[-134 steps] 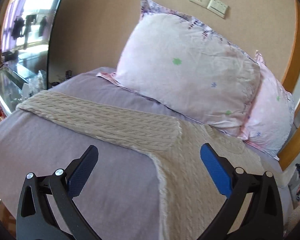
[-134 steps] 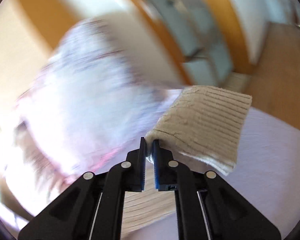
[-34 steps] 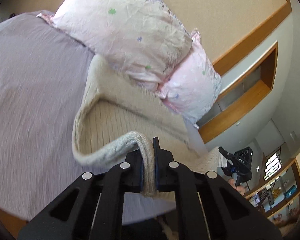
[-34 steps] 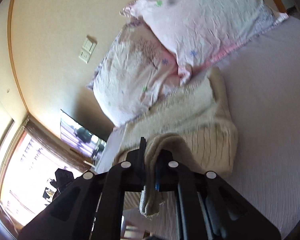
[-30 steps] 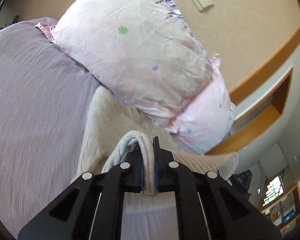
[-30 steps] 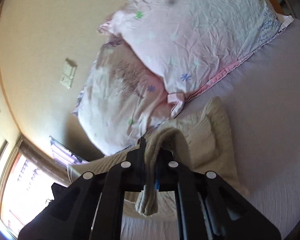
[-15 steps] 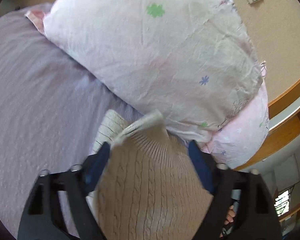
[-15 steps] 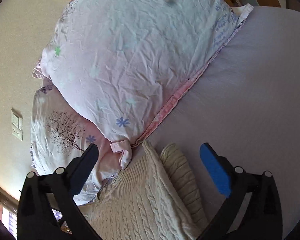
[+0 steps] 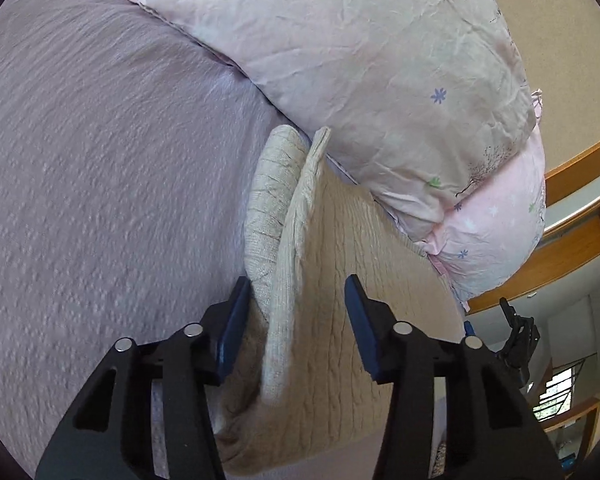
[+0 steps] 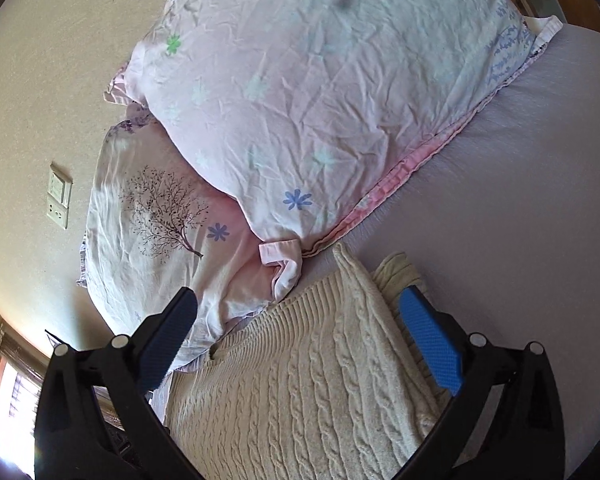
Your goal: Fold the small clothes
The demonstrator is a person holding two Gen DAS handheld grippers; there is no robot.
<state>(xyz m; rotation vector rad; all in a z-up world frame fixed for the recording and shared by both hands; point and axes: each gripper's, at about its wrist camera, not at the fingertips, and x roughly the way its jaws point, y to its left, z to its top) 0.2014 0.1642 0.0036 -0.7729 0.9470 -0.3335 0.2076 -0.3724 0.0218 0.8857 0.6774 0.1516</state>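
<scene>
Fold laid down; both grippers spread and holding nothing.

The left gripper [image 9: 296, 320] stood with its blue pads apart, straddling a raised ridge of the cream cable-knit sweater [image 9: 340, 320]; the right gripper [image 10: 300, 340] gaped wide above the same knit [image 10: 300, 380], gripping nothing. Judged step: release after a fold. The next move likely called for flattening the upstanding edge or taking a fresh hold for another fold. The sweater lay in lower centre of both views on the lilac textured bedsheet [image 9: 100, 160], doubled in layers, its far end touching the pink flower-print pillows [image 10: 320, 100], ribbed edge showing at one side.
</scene>
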